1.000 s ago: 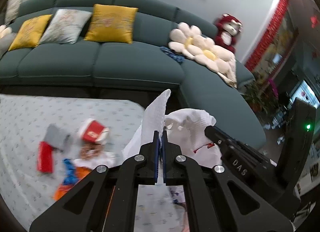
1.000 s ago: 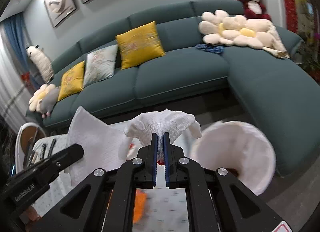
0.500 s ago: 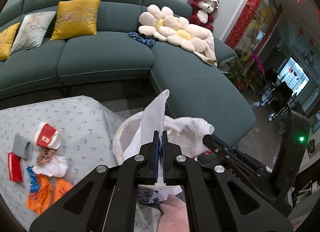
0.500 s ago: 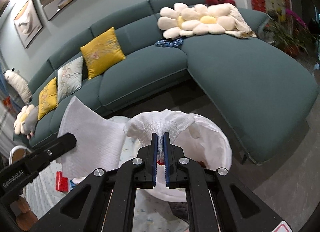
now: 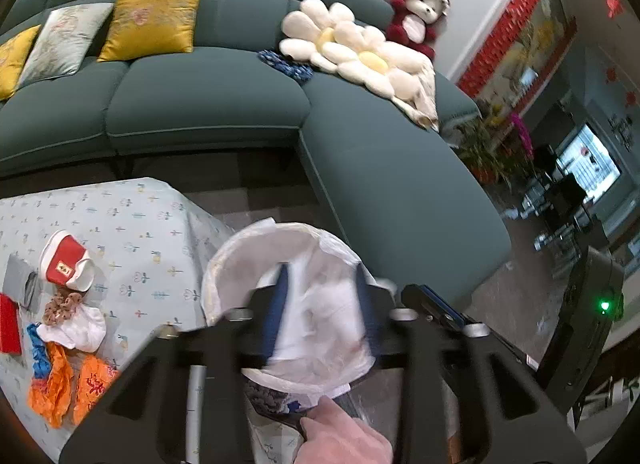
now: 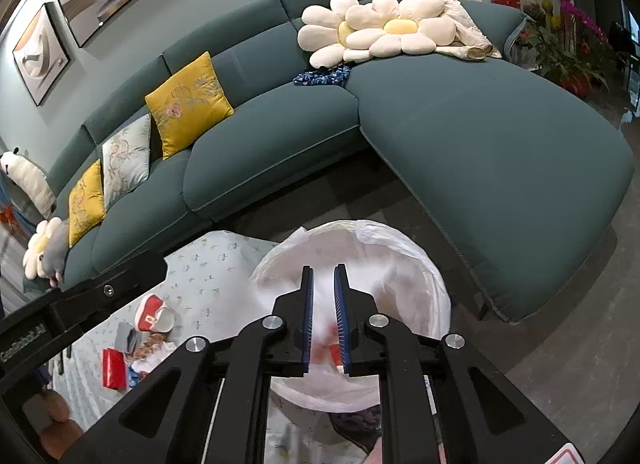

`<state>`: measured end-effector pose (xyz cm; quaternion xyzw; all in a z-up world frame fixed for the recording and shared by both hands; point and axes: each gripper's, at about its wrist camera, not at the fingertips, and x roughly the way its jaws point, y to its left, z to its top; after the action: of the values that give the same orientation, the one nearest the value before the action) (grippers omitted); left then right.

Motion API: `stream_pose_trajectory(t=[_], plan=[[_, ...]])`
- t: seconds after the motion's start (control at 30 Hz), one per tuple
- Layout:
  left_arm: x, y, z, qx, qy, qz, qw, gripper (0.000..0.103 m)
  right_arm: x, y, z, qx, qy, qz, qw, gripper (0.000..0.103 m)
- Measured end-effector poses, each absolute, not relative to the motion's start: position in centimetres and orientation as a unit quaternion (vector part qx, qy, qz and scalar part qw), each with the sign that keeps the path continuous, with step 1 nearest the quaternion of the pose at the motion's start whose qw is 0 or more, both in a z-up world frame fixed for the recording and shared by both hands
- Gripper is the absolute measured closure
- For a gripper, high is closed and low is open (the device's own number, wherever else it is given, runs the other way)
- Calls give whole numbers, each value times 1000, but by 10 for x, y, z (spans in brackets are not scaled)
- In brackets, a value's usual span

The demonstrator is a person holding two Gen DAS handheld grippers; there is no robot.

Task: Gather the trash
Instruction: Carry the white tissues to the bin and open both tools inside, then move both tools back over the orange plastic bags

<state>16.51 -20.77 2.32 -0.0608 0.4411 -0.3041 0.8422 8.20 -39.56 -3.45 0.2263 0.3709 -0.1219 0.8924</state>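
A white-lined trash bin (image 5: 224,264) stands on the floor beside the table; it also shows in the right wrist view (image 6: 400,248). My left gripper (image 5: 320,316) is open over the bin, and crumpled white tissue (image 5: 324,308) lies inside below it. My right gripper (image 6: 324,316) is open over the bin too, with white tissue and red bits (image 6: 326,338) beneath. On the table lie a red-and-white carton (image 5: 66,266), a red packet (image 5: 9,324), a white tissue (image 5: 82,328) and orange wrappers (image 5: 72,384).
The table has a patterned cloth (image 5: 132,224). A teal corner sofa (image 5: 360,168) with yellow cushions (image 5: 154,16) curves behind the bin. A grey item (image 5: 20,282) lies by the carton. A hand (image 5: 344,436) shows at the bottom.
Both grippers were shut on white tissues and have opened over the bin. The tissues have dropped into it.
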Motion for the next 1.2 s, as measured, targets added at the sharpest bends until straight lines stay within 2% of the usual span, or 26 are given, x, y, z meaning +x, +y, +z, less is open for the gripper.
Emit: stream_pose_trajectory(t=[0.33,0.5,0.63,0.93,1.13,1.2], plan=[[165,-179,23,-60,439,-278,852,64,82,-373,-21,216,363,-110,900,74],[163,-158,22,-57,437,-264,858,64,83,-351,-14,196,365,-97,905,74],[162,-138,21,-62,437,-249,862,64,82,-333,-12,191,365,-88,907,69],[161,-89,16,-72,439,-213,870,64,86,-289,-12,173,377,-61,908,67],[161,-51,11,-74,439,-187,876,64,88,-255,-14,155,388,-41,908,61],[160,-35,9,-72,439,-175,878,61,89,-244,-16,149,394,-34,906,61]])
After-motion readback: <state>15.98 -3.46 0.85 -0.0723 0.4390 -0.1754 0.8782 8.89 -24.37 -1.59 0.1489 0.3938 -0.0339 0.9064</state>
